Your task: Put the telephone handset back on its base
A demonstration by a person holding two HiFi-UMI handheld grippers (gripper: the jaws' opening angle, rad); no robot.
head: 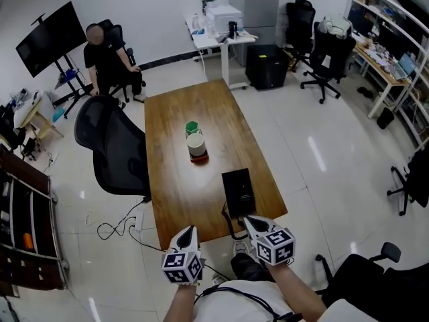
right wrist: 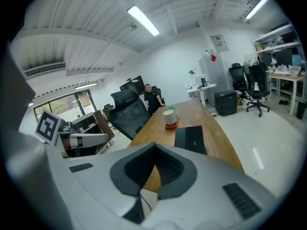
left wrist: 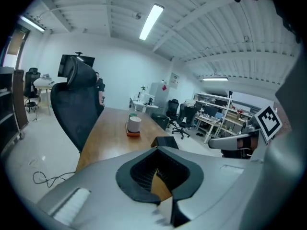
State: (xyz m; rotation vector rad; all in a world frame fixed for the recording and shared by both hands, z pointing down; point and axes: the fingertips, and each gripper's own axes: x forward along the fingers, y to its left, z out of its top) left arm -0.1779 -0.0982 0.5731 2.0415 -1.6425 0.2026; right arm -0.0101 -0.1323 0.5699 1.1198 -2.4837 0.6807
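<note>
The black telephone (head: 238, 190) lies flat near the front edge of the wooden table (head: 177, 180), with its cord hanging over that edge. A long dark strip along its left side looks like the handset (right wrist: 180, 139), lying on or against the base. The telephone also shows in the left gripper view (left wrist: 165, 142) and the right gripper view (right wrist: 194, 139). My left gripper (head: 190, 233) is shut and empty, held low in front of the table edge. My right gripper (head: 251, 223) is shut and empty too, just short of the telephone.
A white cup on a red coaster (head: 196, 146) and a green item (head: 192, 127) stand mid-table. A black office chair (head: 110, 146) stands at the table's left side. Cables (head: 117, 228) lie on the floor. A person (head: 107, 59) sits far back left.
</note>
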